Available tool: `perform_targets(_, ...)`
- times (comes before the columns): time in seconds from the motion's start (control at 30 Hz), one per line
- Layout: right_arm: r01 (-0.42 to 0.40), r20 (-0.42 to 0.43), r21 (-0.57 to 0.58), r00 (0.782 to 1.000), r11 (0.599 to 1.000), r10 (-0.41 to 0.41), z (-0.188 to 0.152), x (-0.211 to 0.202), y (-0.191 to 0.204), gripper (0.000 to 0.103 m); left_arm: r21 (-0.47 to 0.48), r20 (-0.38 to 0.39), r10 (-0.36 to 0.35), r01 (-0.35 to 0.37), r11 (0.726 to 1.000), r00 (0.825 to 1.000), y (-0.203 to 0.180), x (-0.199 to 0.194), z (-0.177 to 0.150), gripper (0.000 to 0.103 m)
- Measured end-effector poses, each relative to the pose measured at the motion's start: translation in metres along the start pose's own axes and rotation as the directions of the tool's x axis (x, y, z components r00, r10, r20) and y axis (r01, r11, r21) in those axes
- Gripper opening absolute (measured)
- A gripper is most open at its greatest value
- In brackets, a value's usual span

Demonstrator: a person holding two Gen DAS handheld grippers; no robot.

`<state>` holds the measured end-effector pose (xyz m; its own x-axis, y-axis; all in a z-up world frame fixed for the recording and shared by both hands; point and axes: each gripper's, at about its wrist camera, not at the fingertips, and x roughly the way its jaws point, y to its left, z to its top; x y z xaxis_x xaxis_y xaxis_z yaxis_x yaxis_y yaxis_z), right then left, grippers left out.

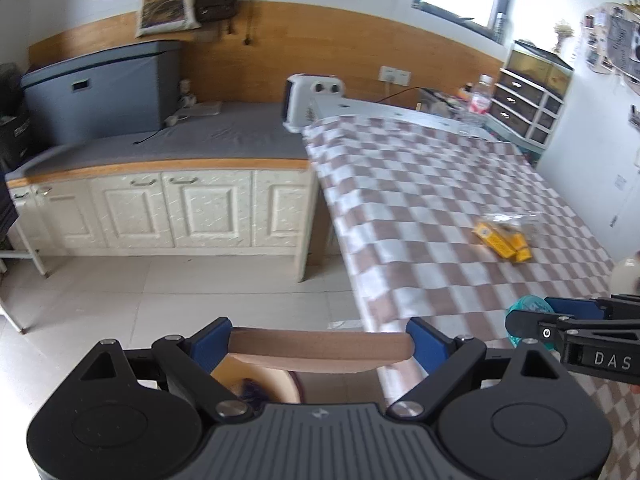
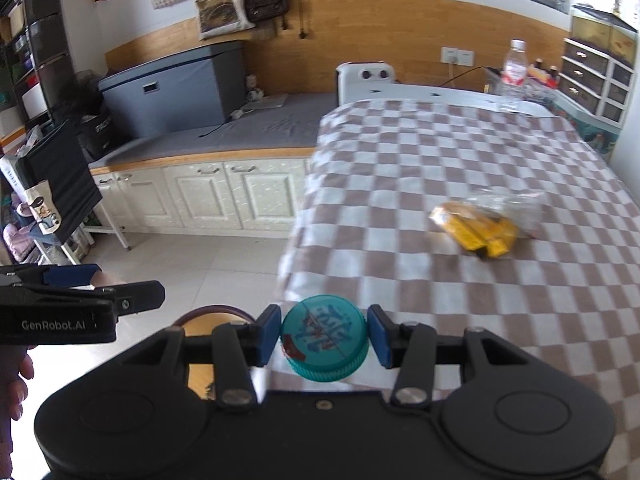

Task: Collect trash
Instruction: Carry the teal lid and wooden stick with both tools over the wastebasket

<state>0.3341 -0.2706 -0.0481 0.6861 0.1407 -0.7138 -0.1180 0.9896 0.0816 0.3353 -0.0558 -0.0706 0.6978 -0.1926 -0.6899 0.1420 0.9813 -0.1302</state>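
Observation:
My left gripper (image 1: 320, 346) is shut wide on the brown rim of a small bin (image 1: 320, 350). The bin's cream inside shows below the rim, with something dark lying in it. My right gripper (image 2: 324, 340) is shut on a teal round tub (image 2: 325, 334), pads on its two sides, over the near edge of the checked table (image 2: 440, 160). The tub (image 1: 528, 308) and right gripper (image 1: 560, 322) also show in the left wrist view. A yellow packet in a clear bag (image 2: 478, 230) (image 1: 502, 240) lies on the table ahead. The left gripper (image 2: 92, 300) hangs left of the table, over the floor.
A plastic bottle (image 2: 514, 66) stands at the table's far end beside a white heater (image 2: 368, 76). Left of the table runs a low white cabinet (image 2: 208, 196) with a grey box (image 2: 176, 84) on top. Drawer units (image 2: 596, 80) stand at the far right. A person's hand (image 2: 18, 384) shows at the left edge.

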Motion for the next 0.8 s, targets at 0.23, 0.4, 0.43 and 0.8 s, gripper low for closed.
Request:
perform_targets(0.23,-0.045,-0.045,-0.019,0.998,0.999,0.044,0.008,0.038,0.045,0.048,-0.053,-0.038,0.046,-0.048,0.997,0.998,0.057,0.009,-0.004,0.093)
perform_targets(0.4,-0.079,-0.095,-0.015,0.992,0.997,0.077,0.011,0.068,0.068,0.048,-0.119,-0.080,0.056,-0.066,0.991,0.995,0.093,0.023,-0.009,0.093)
perform_targets(0.43,-0.088,-0.107,-0.015,0.990,0.996,0.086,0.011,0.075,0.072,0.048,-0.135,-0.091,0.058,-0.070,0.988,0.994,0.100,0.026,-0.010,0.093)
perform_targets(0.8,-0.164,-0.274,-0.029,0.950,0.986,0.150,0.004,0.158,0.110,0.048,-0.273,-0.219,0.043,-0.103,0.956,0.975,0.157,0.080,-0.018,0.093)
